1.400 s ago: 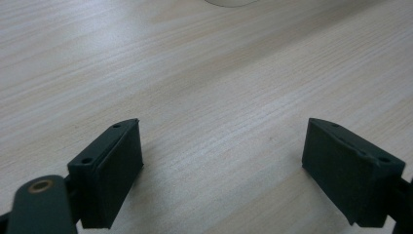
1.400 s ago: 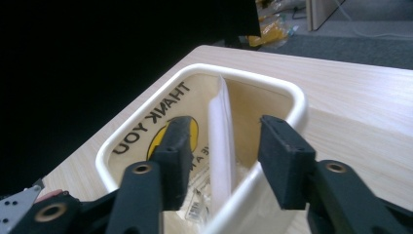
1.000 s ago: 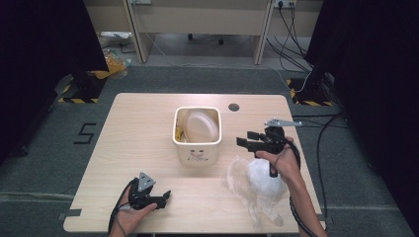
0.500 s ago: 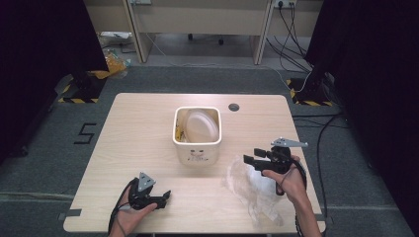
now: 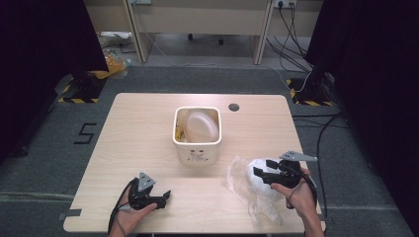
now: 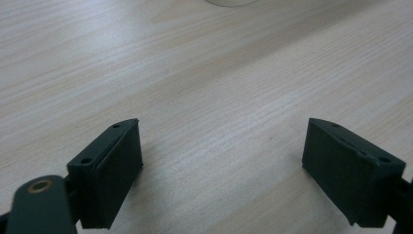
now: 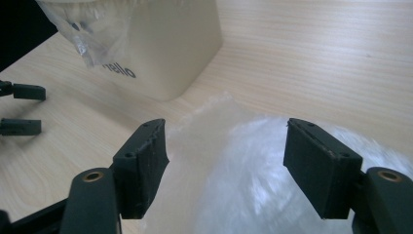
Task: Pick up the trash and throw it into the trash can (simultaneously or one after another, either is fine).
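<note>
My right tongs (image 5: 263,168) hover over the crumpled clear plastic bag (image 5: 249,190), which lies on the table (image 5: 138,133) at its near right, just beside the cream bin (image 5: 196,140). The jaws of the right tongs stand wide apart and have just been opening further; in the right gripper view the bag (image 7: 253,185) spreads beneath and between them, and the pads are not pressing on it. In the same view the bin (image 7: 168,48) stands beyond the jaws, a dark printed word on its near wall and a corner of clear film hanging over its rim. In the high view the bin sits upright at the middle of the table and holds a white round item (image 5: 201,126); whether that item is a lid or a plate cannot be told. My left tongs (image 5: 155,197) rest low at the near left of the table, well apart from the bag and the bin. Their jaws are open with nothing between them; in the left gripper view bare wood grain (image 6: 219,107) shows across the gap
</note>
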Demonstrator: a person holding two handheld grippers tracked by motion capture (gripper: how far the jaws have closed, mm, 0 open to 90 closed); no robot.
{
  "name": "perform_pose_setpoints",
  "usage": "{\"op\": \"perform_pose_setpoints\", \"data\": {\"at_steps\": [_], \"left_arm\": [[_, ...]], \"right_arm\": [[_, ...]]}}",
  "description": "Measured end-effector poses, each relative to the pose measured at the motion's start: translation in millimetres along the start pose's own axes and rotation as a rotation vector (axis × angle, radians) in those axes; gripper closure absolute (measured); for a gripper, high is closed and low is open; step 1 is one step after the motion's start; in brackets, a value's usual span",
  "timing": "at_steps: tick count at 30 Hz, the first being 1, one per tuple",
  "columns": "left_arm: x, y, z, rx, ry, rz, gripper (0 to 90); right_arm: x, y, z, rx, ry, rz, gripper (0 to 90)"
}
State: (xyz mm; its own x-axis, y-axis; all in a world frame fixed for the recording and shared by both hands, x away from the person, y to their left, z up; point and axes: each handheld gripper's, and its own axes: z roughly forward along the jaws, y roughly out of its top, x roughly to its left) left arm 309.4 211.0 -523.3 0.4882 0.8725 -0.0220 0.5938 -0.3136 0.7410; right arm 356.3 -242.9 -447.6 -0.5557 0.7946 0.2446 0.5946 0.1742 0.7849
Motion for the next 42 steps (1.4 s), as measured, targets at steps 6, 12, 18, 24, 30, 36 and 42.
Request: {"op": "perform_pose_setpoints", "data": {"at_steps": [6, 12, 18, 24, 30, 36, 42], "left_arm": [[0.0, 0.0, 0.0, 0.000, 0.000, 0.000, 13.8], [0.0, 0.0, 0.0, 0.000, 0.000, 0.000, 13.8], [0.0, -0.1, -0.1, 0.001, -0.001, 0.001, 13.8], [-0.1, -0.2, -0.4, 0.002, 0.000, 0.002, 13.8], [-0.1, -0.2, -0.4, 0.002, 0.000, 0.002, 13.8], [-0.1, -0.2, -0.4, 0.002, 0.001, 0.002, 13.7], [-0.1, -0.2, -0.5, 0.003, 0.001, 0.002, 13.8]], "right_arm": [[-2.5, -10.3, -8.9, 0.016, -0.068, -0.014, 28.9], [-3.1, -20.5, -4.1, 0.063, -0.128, -0.065, 28.9], [-6.3, -25.0, -0.7, 0.095, -0.192, -0.132, 50.2], [-16.3, -23.3, -12.9, 0.025, -0.117, -0.062, 71.9], [-15.6, -15.9, -26.4, -0.030, -0.089, -0.079, 85.7], [-10.4, -3.1, -43.5, -0.109, -0.073, -0.093, 87.5], [-5.6, 23.8, -57.9, -0.211, -0.001, -0.089, 88.1]]}}
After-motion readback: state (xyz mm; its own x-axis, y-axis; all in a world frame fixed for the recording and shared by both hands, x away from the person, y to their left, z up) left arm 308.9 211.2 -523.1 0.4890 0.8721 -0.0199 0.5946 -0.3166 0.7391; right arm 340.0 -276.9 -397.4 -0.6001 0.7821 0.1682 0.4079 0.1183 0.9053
